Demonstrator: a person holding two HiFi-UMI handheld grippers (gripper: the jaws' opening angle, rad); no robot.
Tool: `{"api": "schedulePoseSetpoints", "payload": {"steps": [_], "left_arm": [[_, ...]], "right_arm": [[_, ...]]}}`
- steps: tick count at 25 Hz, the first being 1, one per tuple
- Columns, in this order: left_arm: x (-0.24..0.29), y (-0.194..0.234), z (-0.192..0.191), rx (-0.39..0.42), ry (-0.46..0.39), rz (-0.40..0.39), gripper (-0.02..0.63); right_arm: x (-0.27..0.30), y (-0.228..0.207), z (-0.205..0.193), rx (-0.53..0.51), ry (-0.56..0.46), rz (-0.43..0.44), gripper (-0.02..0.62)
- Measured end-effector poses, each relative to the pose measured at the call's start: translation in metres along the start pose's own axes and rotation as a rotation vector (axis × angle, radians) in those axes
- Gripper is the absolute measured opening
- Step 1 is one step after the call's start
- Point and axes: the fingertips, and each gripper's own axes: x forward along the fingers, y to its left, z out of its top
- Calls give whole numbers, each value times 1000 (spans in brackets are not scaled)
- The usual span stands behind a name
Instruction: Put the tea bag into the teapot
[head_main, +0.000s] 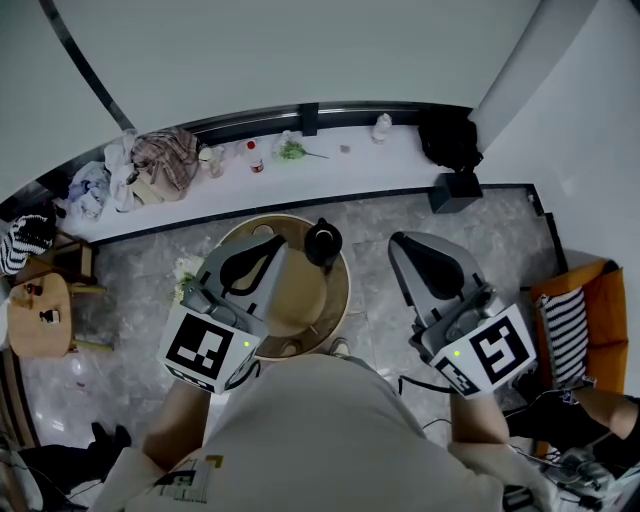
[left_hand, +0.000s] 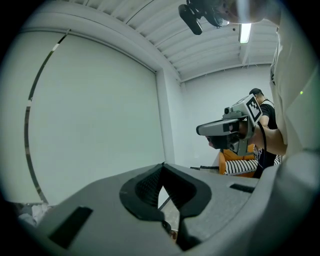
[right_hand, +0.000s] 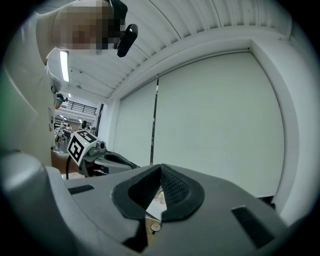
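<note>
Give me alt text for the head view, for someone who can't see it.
A person, seen from above, holds two grey grippers: the left gripper over a round wooden table bearing a black teapot, the right gripper over the grey floor. A cluttered white ledge curves along the wall.

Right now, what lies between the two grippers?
Head view: the teapot, on the round table, stands between the left gripper and the right gripper.

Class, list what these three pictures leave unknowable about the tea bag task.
1. Tea bag: in no view; the left gripper and torso cover part of the table in the head view.
2. Teapot: inside too small and dark, head view.
3. Gripper views: jaws block nearly all of the table.
</note>
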Motion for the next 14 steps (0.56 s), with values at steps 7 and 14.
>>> {"api": "schedulePoseSetpoints", "payload": {"steps": [7, 14], "left_arm": [[-1, -6, 0, -9, 4, 0, 8], [2, -6, 3, 6, 8, -14, 8]], "right_arm": [[-3, -1, -1, -3, 2, -4, 7], [-1, -5, -3, -2, 15, -15, 8]]}}
